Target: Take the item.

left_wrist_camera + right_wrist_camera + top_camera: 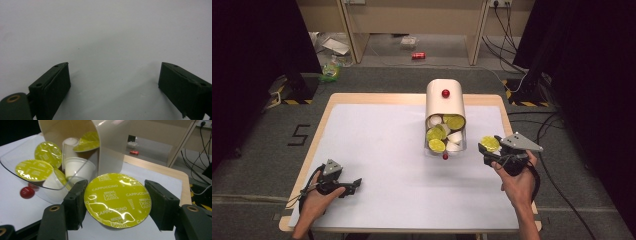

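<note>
A cream capsule box (445, 102) (107, 147) lies on the white table (377, 150), its clear lid (445, 145) (22, 176) folded open toward me. Inside it are several white coffee capsules with yellow-green lids (436, 134) (47, 150). My right gripper (488, 150) (116, 202) is shut on one such capsule (490, 143) (117, 200), labelled Cappuccino, held just right of the box's open end. My left gripper (356, 184) (113, 82) rests low over the table at the front left, jaws open, with nothing between them.
Two small red knobs show on the box: one on its top (445, 93), one on the lid (445, 156) (27, 192). The table's wooden edge (507, 107) (160, 168) runs close behind the right gripper. Cables (557, 185) and a red can (418, 55) lie on the floor.
</note>
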`<state>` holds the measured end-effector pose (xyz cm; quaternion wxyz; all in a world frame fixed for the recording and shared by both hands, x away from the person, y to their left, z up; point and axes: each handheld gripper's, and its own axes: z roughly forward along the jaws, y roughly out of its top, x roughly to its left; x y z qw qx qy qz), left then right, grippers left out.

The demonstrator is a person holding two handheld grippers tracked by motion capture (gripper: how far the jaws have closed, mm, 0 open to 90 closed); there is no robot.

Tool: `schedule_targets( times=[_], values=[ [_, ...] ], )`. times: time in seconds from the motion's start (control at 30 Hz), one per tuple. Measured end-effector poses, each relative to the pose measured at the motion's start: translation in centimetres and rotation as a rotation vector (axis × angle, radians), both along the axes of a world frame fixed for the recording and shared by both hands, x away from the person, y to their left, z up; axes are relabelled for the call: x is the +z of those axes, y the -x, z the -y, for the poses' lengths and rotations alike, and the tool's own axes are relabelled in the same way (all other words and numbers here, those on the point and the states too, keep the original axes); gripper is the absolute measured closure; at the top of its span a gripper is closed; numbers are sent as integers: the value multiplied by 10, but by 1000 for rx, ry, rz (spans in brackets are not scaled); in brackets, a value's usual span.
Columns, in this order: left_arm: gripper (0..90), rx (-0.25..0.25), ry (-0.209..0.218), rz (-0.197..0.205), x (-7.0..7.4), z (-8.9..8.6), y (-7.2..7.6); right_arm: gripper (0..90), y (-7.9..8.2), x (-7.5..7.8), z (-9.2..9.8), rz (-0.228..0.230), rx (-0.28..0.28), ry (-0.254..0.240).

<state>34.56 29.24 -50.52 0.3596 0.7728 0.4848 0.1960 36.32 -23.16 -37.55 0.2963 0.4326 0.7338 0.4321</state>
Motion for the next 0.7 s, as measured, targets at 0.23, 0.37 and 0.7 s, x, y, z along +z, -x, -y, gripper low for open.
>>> schedule_targets(
  times=[0.23, 0.37, 0.7],
  values=[
    [100, 0, 1, 0, 0, 0, 0, 382, -5, -18, 6, -33, -24, -1],
    [100, 0, 1, 0, 0, 0, 0, 383, -6, -25, 10, -41, -39, 6],
    [99, 0, 0, 0, 0, 0, 0, 382, -8, -34, 17, -53, -54, 5]
  ],
)
